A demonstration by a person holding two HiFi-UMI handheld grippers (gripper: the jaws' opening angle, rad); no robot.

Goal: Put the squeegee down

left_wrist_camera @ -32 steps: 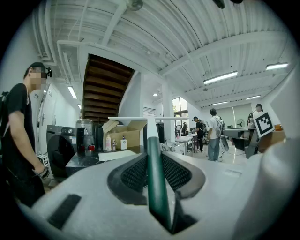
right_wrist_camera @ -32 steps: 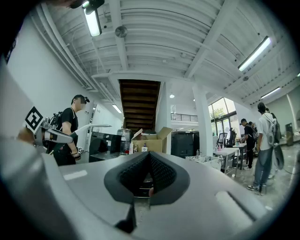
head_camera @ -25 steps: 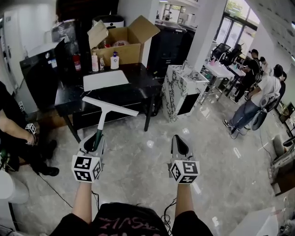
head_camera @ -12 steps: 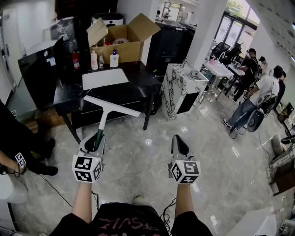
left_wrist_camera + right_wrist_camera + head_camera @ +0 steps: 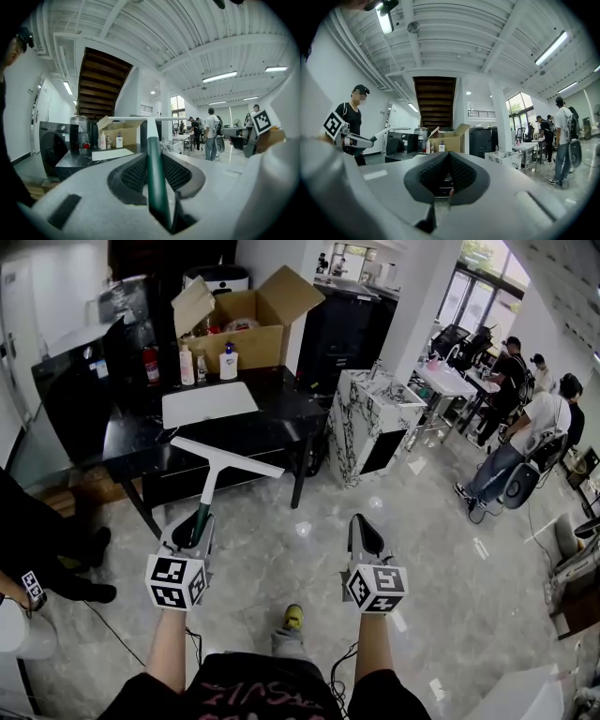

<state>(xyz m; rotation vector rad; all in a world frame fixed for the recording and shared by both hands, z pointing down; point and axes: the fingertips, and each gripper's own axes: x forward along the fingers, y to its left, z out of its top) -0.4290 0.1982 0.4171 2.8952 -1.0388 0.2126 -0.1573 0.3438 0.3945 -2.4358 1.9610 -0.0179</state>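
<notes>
Open shiny floor (image 5: 309,554) lies before the black counter (image 5: 281,413), whose near edge is at 12 o'clock. The left gripper (image 5: 192,524) has its fingers grasping the squeegee (image 5: 223,457) in the air. The handle points to 12 o'clock, with the blade crosswise on top. The right gripper (image 5: 364,526) has its fingers clenched on nothing.

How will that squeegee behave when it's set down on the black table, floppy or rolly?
The squeegee is probably stiff: its handle juts straight from the left claw without sagging. It seems light, held by the handle end alone. The wide blade bar should stop it rolling on the black table.
</notes>
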